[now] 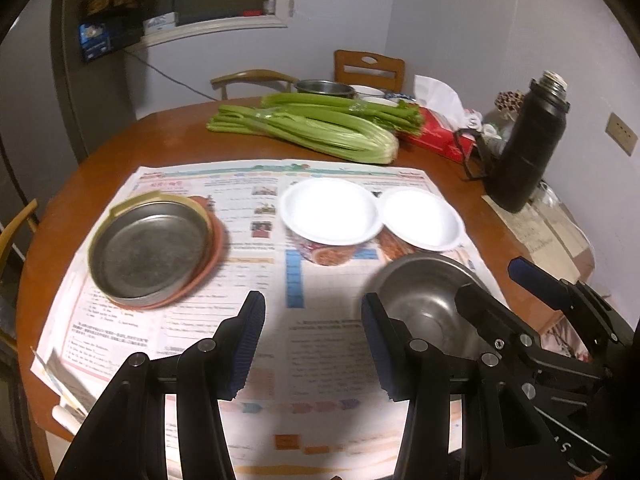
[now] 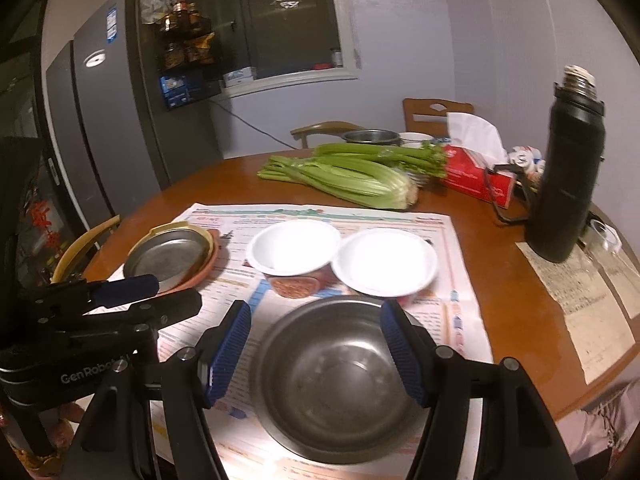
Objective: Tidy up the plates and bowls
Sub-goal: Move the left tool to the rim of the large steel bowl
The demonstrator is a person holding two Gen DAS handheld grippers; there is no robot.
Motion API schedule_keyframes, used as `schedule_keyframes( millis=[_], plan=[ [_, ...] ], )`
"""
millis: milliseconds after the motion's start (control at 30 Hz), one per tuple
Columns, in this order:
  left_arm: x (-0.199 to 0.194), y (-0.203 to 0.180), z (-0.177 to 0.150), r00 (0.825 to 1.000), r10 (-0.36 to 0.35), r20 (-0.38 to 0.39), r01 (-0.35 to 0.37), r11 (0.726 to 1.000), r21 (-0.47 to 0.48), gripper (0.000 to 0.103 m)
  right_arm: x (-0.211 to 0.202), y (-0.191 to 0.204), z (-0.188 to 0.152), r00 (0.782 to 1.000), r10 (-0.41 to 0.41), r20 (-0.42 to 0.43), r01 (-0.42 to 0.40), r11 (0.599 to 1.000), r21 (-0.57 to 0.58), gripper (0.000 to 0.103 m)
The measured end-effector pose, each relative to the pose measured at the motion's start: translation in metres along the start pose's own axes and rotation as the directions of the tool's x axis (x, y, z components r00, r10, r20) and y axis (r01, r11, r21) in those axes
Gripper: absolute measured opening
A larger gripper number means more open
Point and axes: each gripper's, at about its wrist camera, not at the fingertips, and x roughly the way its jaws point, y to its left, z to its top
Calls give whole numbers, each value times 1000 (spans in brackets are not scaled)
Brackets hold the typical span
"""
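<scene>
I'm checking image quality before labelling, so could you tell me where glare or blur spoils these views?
Left wrist view: the two white bowls are blown out and the metal plate smeared. Right wrist view: the steel bowl is blurred, with fisheye bending and dark corners.

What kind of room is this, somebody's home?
Most likely a home kitchen or dining corner: a round wooden table with celery and bowls, a tall fridge, and wooden chairs against the wall.

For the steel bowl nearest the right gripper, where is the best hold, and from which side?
Probably the rim of the steel bowl, from above on its near side, one finger inside the wall and one outside. It sits upright and empty, wider than the gap of the right gripper, so spanning it looks unworkable; the thin rim fits between the pads.
</scene>
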Motion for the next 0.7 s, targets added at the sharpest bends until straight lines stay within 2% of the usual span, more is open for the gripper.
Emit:
schedule_keyframes(
  millis=[300,467,700],
  plan=[
    [12,-21,-4,998,-45,-42,47,998,37,52,-13,-24,-5,998,-63,11,63,997,45,67],
    [25,-29,-8,996,-46,-80,52,997,65,52,-9,-35,-11,997,-83,-12,83,995,60,67],
    [41,-31,-10,991,-50,-124,57,997,56,52,6,-48,-19,994,-86,-70,92,993,79,67]
  ],
)
